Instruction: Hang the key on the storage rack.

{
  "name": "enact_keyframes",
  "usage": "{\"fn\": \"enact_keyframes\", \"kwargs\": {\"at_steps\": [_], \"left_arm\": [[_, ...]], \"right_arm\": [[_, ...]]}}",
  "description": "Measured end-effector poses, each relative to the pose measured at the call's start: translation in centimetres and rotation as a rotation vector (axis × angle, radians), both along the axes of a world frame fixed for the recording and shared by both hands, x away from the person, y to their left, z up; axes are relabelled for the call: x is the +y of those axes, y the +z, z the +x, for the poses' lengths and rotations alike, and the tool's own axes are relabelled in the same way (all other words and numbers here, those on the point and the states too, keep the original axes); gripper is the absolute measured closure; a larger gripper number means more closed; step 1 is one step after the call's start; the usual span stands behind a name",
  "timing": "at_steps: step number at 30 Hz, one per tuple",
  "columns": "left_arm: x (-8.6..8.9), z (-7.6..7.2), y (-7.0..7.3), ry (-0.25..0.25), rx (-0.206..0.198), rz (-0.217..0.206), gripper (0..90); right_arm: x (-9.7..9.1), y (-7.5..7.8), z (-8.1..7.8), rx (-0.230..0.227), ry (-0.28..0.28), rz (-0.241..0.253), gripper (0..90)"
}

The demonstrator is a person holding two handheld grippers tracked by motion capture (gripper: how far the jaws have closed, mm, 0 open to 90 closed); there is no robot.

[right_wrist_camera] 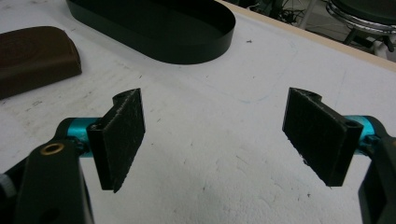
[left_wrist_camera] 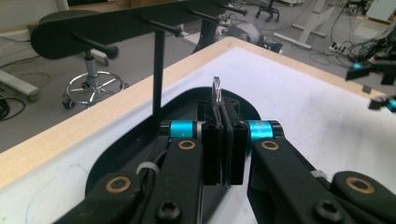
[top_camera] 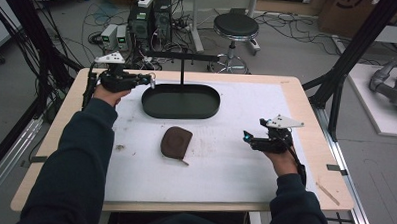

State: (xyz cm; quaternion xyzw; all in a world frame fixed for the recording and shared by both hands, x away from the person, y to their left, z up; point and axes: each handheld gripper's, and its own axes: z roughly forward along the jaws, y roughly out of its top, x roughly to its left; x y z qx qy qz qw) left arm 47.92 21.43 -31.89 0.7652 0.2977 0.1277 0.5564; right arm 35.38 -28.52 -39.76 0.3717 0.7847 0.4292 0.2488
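— What sits closest to you right now?

— My own forearms, dark sleeves coming in from the near edge of the table point(top_camera: 307, 103). My left gripper point(top_camera: 148, 80) is up at the far left, just beside the left end of the black oval tray point(top_camera: 180, 114). Its jaws are pressed tight together on a thin metal key ring point(left_wrist_camera: 216, 87), and the loop of the ring stands up above the pads.

— Is anything hanging from that ring?

— I cannot tell. Between the pads I see a thin dark sliver, but the jaws hide the rest.

— And your other hand?

— My right gripper point(top_camera: 246, 136) hovers over the white mat point(top_camera: 224, 168) at the near right, well apart from everything. Its jaws stand wide and there is nothing between the pads point(right_wrist_camera: 122, 140), just bare mat.

— What else is on the table?

— A brown leather pouch point(top_camera: 176, 141) lies flat near the middle of the mat, on the near side of the tray and apart from it. From the tray rises a thin black post with a crossbar point(left_wrist_camera: 116, 25) on top, and short pegs point(left_wrist_camera: 95, 45) stick out of that bar. In my left gripper view the ring stands below the bar, just right of the post point(left_wrist_camera: 159, 74).

— Does the ring touch a peg?

— No, it sits below them, clear of the bar.
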Motion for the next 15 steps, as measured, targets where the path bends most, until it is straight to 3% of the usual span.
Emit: {"fn": "enact_keyframes", "kwargs": {"at_steps": [7, 15], "left_arm": [[0.1, 2.7, 0.2, 0.026, -0.024, -0.005, 87.6], [0.8, 4.7, 0.2, 0.063, -0.007, -0.019, 87.6]], "right_arm": [[-0.2, -0.1, -0.1, 0.006, -0.005, 0.009, 21.4], [-0.1, 0.0, -0.3, -0.001, 0.003, 0.002, 21.4]]}}
